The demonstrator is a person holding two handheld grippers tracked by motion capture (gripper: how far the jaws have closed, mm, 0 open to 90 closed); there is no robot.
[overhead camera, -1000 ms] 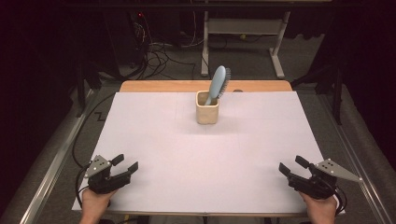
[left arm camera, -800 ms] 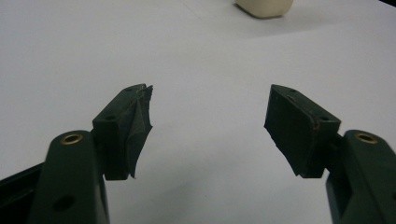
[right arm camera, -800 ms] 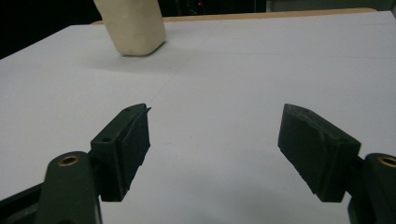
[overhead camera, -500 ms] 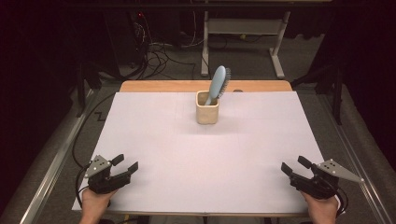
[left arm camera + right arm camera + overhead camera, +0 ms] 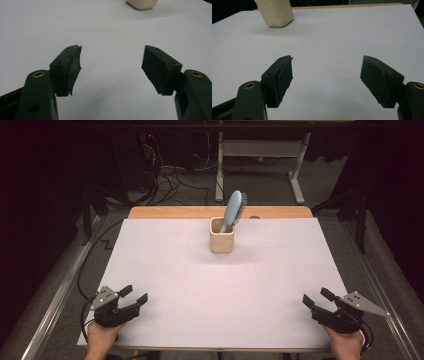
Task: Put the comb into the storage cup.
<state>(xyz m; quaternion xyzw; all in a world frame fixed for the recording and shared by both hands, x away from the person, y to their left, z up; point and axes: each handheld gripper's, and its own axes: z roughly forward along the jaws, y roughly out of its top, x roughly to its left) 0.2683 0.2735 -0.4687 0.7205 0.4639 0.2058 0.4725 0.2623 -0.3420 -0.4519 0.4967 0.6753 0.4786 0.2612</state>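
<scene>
Hairbrush [image 5: 234,210], pale blue with dark bristles, stands handle-down in a small cream cup [image 5: 222,236] near the far middle of the white tabletop [image 5: 200,285], leaning to the right against the rim; I judge the cup props it so the head sticks up free to be gripped. My left tool [image 5: 135,296] rests at the near left corner, its jaws apart with nothing between them. My right tool [image 5: 316,298] rests at the near right corner, jaws likewise apart and empty. Both point toward the cup, well apart from it, with bare tabletop between, seemingly poised to reach in.
</scene>
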